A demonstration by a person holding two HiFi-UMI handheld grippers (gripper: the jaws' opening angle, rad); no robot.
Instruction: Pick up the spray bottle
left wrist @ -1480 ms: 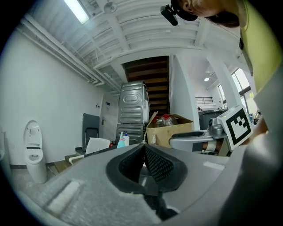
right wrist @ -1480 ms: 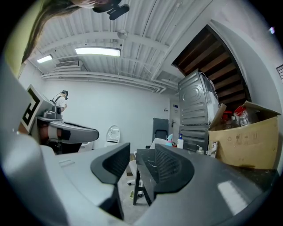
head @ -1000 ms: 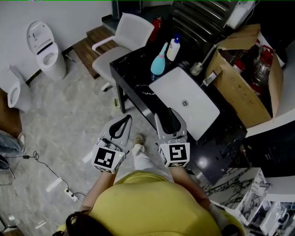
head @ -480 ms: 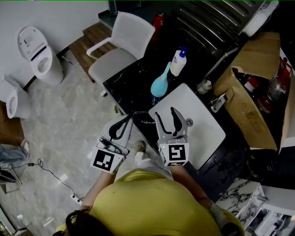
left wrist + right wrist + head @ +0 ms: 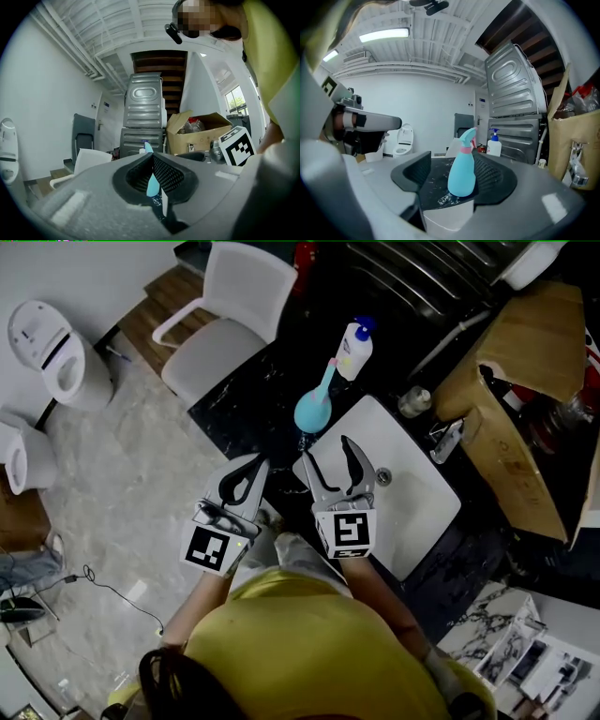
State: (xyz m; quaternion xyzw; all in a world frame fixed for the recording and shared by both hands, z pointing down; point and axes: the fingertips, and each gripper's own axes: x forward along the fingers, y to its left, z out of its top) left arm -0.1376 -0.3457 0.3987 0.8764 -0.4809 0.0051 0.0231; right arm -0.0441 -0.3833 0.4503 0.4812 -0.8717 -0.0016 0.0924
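The teal spray bottle with a pink collar stands upright on the black counter, at the far left corner of the white sink. My right gripper hovers over the sink's near left part and points at the bottle. Its jaws are opening, and nothing is between them. In the right gripper view the bottle stands just ahead of the jaw tips, framed by them and untouched. My left gripper is shut and empty, over the counter's front edge left of the bottle. Through its jaws a sliver of the bottle shows.
A white pump bottle stands just behind the spray bottle. A small jar and a faucet sit at the sink's far side. An open cardboard box is at the right, a white chair beyond the counter, a toilet far left.
Both grippers have moved forward from the floor side to the counter, closer to the spray bottle. The right jaws have spread wider. The left jaws stay shut.
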